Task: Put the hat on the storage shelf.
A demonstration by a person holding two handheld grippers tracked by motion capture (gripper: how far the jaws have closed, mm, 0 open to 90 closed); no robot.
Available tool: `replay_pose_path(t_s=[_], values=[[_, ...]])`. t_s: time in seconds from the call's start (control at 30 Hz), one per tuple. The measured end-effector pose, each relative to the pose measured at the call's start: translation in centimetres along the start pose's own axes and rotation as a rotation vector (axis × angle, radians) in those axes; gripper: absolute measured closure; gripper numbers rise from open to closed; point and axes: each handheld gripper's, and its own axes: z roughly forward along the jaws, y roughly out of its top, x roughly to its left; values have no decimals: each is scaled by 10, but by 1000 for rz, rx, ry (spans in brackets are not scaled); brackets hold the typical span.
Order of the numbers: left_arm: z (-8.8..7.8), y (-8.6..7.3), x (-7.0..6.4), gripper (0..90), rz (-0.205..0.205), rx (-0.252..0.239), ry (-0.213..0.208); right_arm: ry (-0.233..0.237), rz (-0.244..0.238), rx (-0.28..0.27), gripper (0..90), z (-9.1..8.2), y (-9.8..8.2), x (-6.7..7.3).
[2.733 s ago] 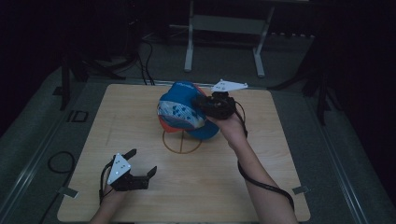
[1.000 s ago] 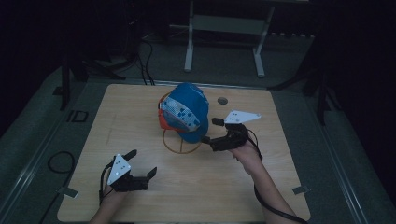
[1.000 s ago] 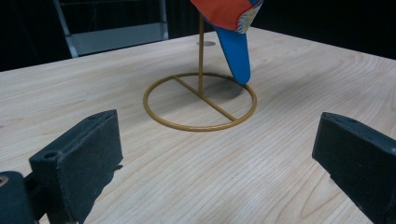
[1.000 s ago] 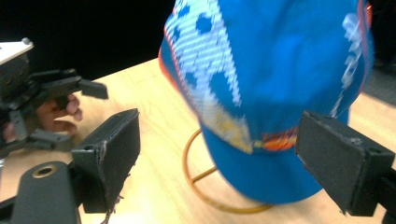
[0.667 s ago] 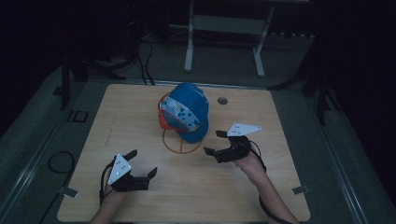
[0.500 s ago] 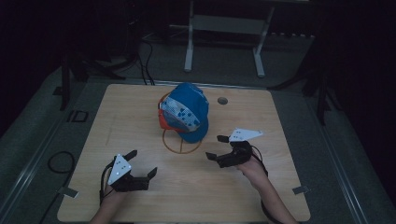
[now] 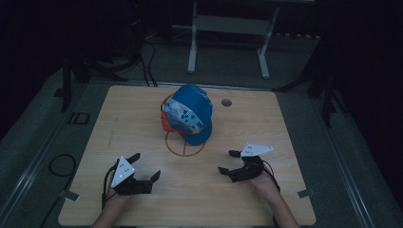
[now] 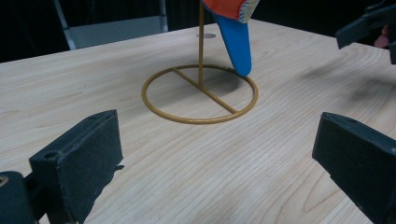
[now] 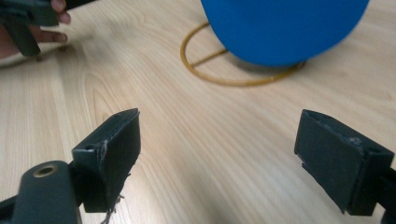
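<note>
Blue cap [image 7: 191,112] hangs on gold wire stand [image 7: 184,148], brim down. Left gripper [image 7: 142,169] and right gripper [image 7: 227,162] low over table [image 7: 294,142], jaws spread, empty, apparently parked clear of cap.

High cam overhead; both tool cams low, sharing stand ring [image 8: 200,93].

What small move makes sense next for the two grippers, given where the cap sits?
Probably none beyond resting: the cap hangs on the wire stand, its blue brim drooping over the ring base. The left gripper and the right gripper are open, empty, and near the table's front edge. I'd set both down there.
</note>
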Motion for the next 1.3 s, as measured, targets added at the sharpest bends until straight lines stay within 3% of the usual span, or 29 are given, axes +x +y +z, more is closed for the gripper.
replay_pose_path(t_s=[0.47,0.73,0.9,1.03,1.3], values=[[0,0,0,20,-6,-1,1,-44,42,9,143,-22,-33,-8],[0,-1,1,20,-7,3,0,-58,40,7,142,-37,-46,-10],[1,-2,2,20,-10,6,-3,-63,0,35,142,-47,-55,-14],[2,-3,2,20,-12,10,-5,-56,27,-5,142,-50,-57,-20],[2,-4,2,20,-13,13,-11,-73,21,5,142,-48,-59,-20]])
